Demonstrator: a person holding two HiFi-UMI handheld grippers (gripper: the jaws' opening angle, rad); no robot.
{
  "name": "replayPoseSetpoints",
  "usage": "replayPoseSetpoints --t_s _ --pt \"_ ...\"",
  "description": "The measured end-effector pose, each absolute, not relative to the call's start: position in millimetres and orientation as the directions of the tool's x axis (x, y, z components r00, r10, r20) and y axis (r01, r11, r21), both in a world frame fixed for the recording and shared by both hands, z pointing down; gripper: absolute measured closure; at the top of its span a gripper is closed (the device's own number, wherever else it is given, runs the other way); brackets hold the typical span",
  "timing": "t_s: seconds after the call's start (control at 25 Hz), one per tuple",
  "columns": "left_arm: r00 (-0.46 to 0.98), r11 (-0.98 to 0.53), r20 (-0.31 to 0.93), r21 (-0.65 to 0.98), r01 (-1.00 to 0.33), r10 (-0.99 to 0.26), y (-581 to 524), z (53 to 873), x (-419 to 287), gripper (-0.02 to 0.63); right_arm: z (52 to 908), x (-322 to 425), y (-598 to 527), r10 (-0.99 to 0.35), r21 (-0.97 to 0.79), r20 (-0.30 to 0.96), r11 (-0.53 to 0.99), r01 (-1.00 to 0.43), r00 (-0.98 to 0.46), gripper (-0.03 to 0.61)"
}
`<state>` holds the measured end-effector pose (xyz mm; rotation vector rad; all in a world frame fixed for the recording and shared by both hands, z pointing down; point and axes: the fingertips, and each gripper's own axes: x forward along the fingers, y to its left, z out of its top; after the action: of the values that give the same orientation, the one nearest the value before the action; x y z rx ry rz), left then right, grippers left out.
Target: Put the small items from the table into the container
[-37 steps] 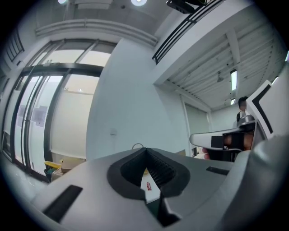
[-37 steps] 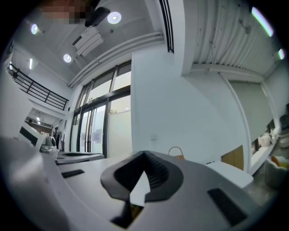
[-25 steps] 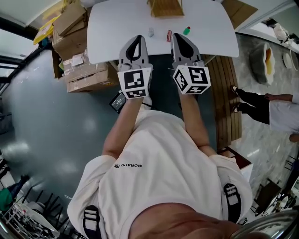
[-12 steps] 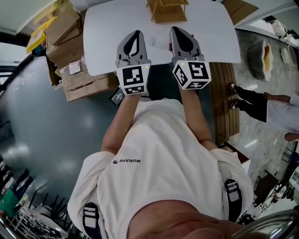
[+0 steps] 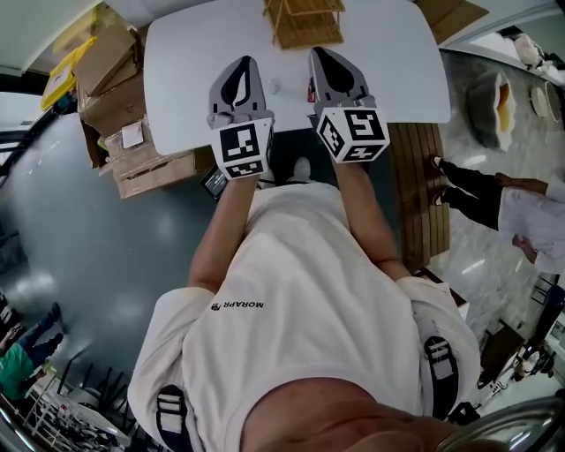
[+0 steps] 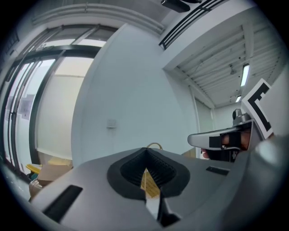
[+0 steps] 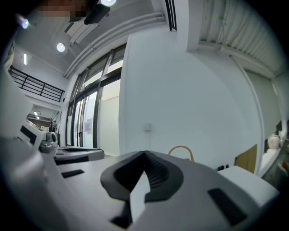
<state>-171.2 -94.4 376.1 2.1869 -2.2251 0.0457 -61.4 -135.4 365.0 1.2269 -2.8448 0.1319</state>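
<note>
A wooden basket (image 5: 305, 22) with a hoop handle stands at the far edge of the white table (image 5: 177, 71). Two small items lie in front of it: a pale one (image 5: 275, 86) and a red one (image 5: 310, 89), the latter partly hidden by the right gripper. My left gripper (image 5: 240, 67) and right gripper (image 5: 319, 54) are held level side by side over the table's near half, one on each side of the items. Both are shut with nothing in them. In the gripper views the left gripper (image 6: 146, 153) and right gripper (image 7: 144, 155) point at the basket handle (image 6: 154, 145) (image 7: 180, 149).
Cardboard boxes (image 5: 115, 79) are stacked left of the table. A slatted wooden bench (image 5: 424, 177) runs along the right, and a person (image 5: 521, 207) stands beyond it. A dark device (image 5: 216, 181) lies on the floor under the table's near edge.
Both grippers have moved forward together from the table's near edge out over the table, closer to the basket. Their jaws stay shut.
</note>
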Motion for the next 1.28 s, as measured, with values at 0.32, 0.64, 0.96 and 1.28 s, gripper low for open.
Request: replayPoseSetpoints --t_s 0.32,0.64,0.96,1.28 --pt "-0.047 0.046 0.046 -0.023 -0.999 -0.998 -118 384 -170 0.611 400 -67 -163 -0.684 -0.072 0.14 0.714 -0.697 -0.716 0.572" --pt "-0.085 0.084 0.087 -0.022 -0.996 -0.993 -129 403 -176 0.611 439 -78 -184 -0.636 -0.086 0.221 0.743 -0.664 -0.74 0.572" --pt "-0.102 0.098 0.122 -0.033 -0.995 -0.987 -135 419 -177 0.611 497 -90 -191 -0.573 -0.107 0.323 0.769 -0.63 -0.753 0.541" --pt "-0.114 0.111 0.141 -0.031 -0.993 -0.983 -142 427 -179 0.611 540 -101 -195 -0.501 -0.113 0.403 0.803 -0.585 -0.766 0.48"
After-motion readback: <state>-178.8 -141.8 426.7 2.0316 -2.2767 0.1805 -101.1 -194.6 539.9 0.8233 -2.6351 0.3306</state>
